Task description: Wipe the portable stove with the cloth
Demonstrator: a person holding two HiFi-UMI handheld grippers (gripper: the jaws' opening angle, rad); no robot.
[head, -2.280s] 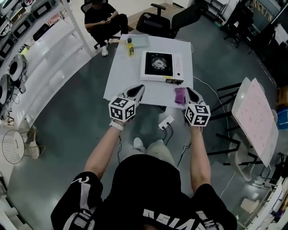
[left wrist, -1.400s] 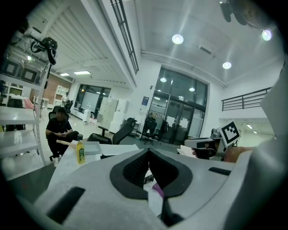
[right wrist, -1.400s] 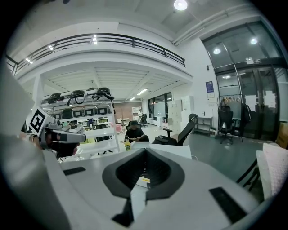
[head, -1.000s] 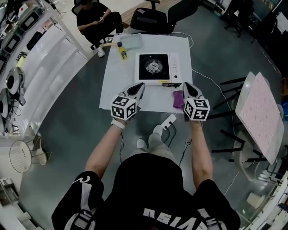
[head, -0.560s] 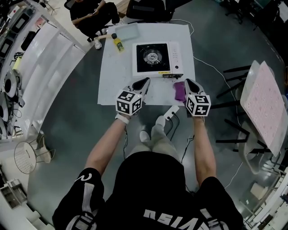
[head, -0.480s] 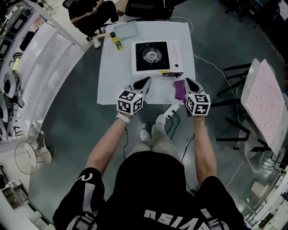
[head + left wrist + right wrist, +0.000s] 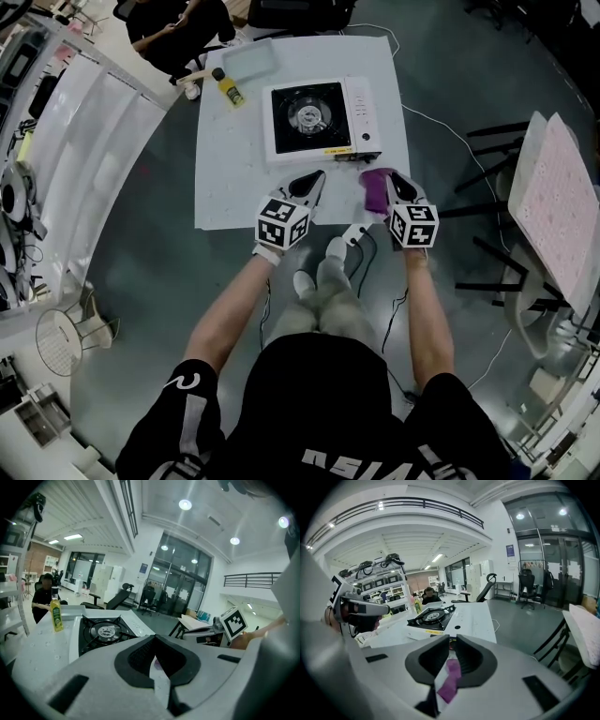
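The white portable stove with its black burner stands in the middle of the white table. A purple cloth lies on the table just in front of the stove's right front corner. My right gripper hovers beside the cloth's right edge, jaws shut with nothing between them. In the right gripper view the cloth shows below the closed right gripper, and the stove lies beyond. My left gripper is shut and empty over the table's front, with the stove ahead of it.
A yellow bottle and a clear tray stand at the table's far left. A person sits beyond it. A white power strip and cables lie on the floor by my feet. A pink-topped stand is at the right.
Both grippers have sunk lower toward the table's front edge. The stove and the cloth have kept their places on the table.
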